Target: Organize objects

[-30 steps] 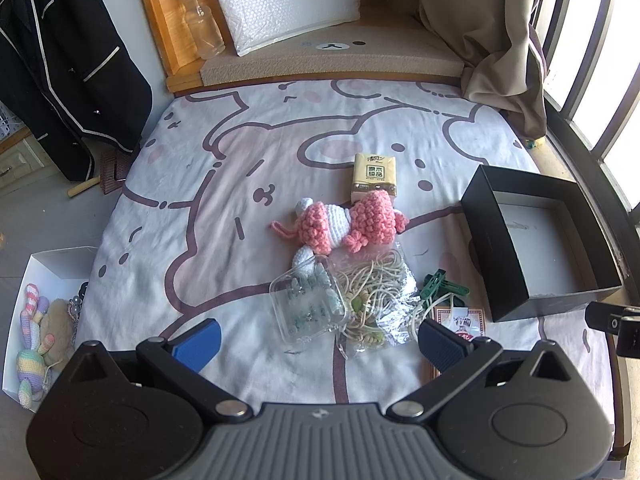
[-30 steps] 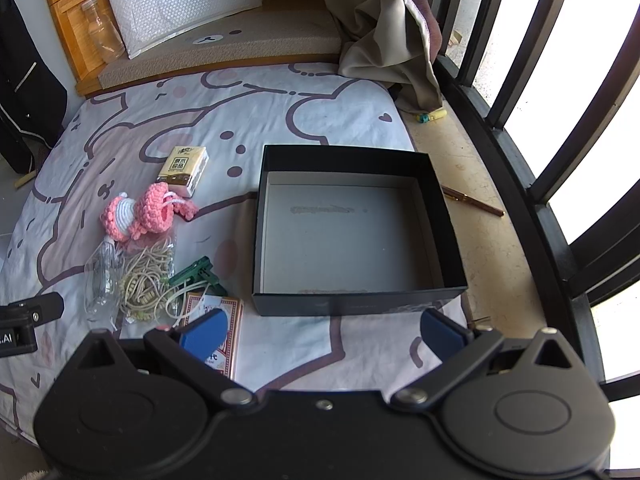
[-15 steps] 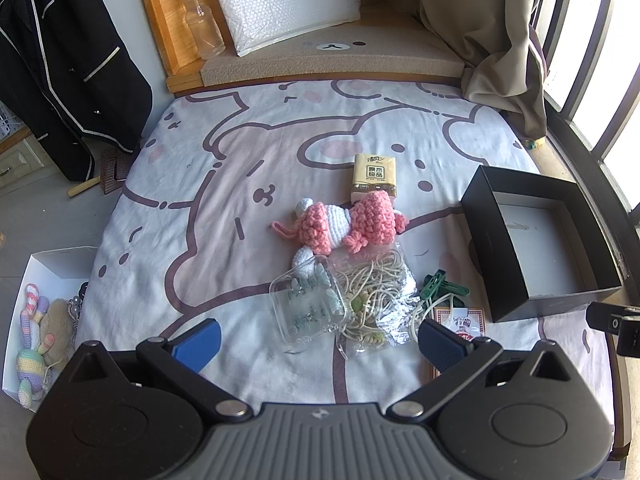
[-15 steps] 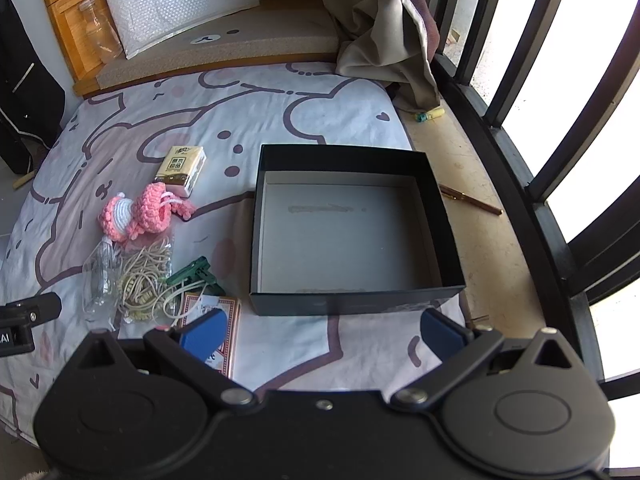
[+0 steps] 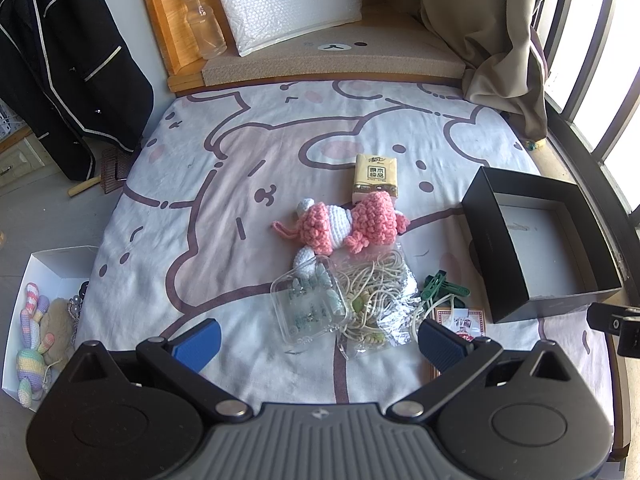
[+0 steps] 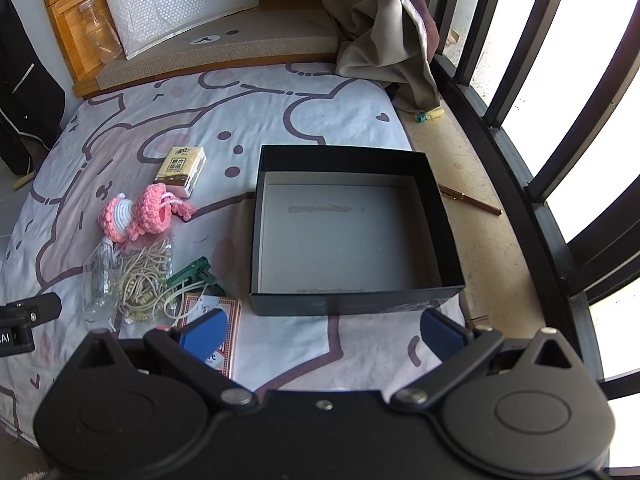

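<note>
An empty black box (image 6: pixel 352 236) is seen just ahead of the wide-open, empty right gripper (image 6: pixel 320 330), while a clear case (image 5: pixel 308 304) tangled beside cord (image 5: pixel 376 288) before the equally wide left gripper (image 5: pixel 318 340) could be snagged.

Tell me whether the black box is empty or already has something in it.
Empty. The black box shows only its bare grey floor, with no lid on; all the items lie on the bedsheet outside it.

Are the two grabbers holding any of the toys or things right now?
No, nothing is held. The left gripper and the right gripper are both open above the bed, with nothing between their fingers.
</note>
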